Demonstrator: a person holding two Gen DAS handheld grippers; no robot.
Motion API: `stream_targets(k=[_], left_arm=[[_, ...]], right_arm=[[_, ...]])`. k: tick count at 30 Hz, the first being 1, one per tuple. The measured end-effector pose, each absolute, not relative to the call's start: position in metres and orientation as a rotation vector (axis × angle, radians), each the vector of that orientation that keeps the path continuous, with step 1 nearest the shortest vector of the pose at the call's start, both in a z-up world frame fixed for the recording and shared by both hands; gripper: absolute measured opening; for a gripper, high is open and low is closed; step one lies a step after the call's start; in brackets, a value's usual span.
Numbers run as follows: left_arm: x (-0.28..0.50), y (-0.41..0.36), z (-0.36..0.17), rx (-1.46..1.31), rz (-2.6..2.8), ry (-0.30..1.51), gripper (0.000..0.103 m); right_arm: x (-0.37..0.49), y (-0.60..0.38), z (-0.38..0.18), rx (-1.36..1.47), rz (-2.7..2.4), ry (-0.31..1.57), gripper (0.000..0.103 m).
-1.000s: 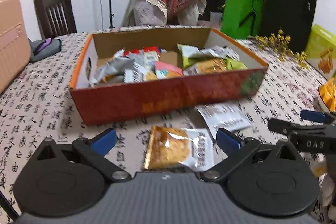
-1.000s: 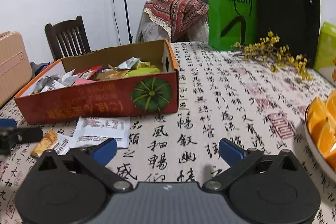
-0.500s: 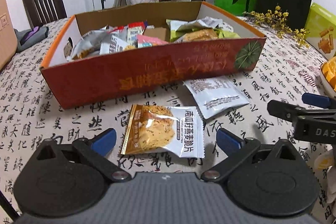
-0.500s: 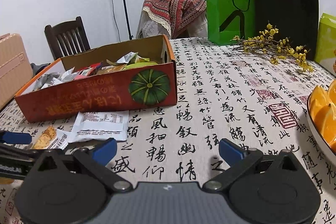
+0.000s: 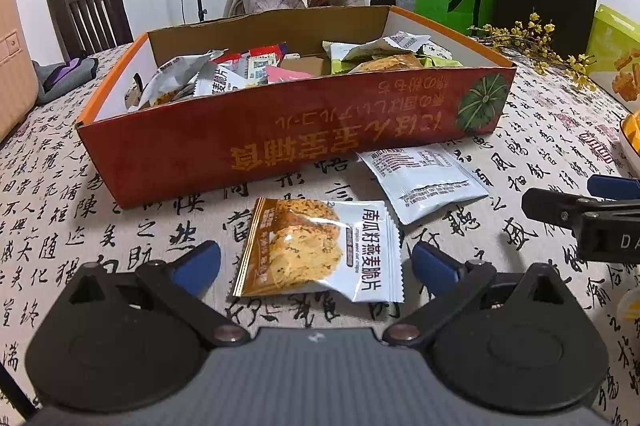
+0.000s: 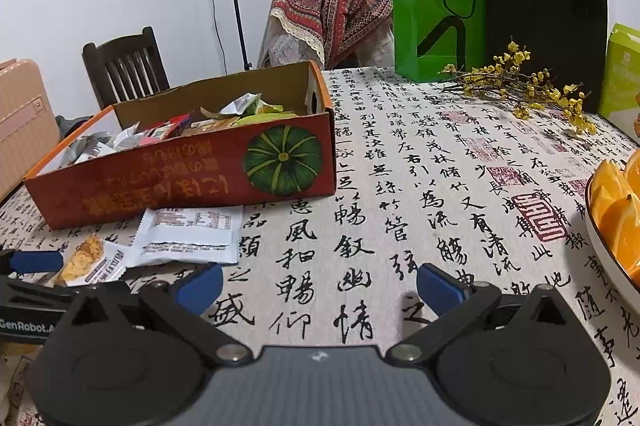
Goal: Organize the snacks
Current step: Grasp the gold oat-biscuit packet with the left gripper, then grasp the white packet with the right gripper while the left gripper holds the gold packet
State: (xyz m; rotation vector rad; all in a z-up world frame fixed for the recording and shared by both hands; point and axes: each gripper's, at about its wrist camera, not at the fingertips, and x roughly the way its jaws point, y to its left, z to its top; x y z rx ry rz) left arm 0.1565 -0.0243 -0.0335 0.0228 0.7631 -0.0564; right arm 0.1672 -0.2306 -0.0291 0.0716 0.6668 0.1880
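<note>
Moved closer to oat crisp packet (image 5: 320, 250), left gripper (image 5: 316, 262) spread wide.
Packet between fingers, long axis crosswise; right gripper (image 6: 320, 286) likewise apart, empty.

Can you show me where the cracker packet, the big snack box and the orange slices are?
Cracker packet (image 5: 320, 250): left wrist view, on the middle of its front.
Snack box (image 5: 280, 142): left wrist view, on its red front wall.
Orange slices (image 6: 618, 210): right wrist view, on a slice at the right edge.
</note>
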Motion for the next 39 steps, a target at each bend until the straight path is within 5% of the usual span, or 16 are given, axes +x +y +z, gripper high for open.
stream_targets(k=[2,15,39], left_arm=[[0.156,-0.024,-0.034,0.020,-0.055,0.759,0.102],[0.145,-0.005,-0.025,-0.062,-0.021,0.693,0.049],[0.112,0.071,-0.003,-0.224,0.089,0.476,0.048]], right_arm=[[0.168,-0.230,-0.029,0.069,0.187,0.667,0.103],[0.170,-0.228,-0.031,0.047,0.173,0.679,0.103],[0.169,-0.222,-0.029,0.013,0.167,0.659,0.103]])
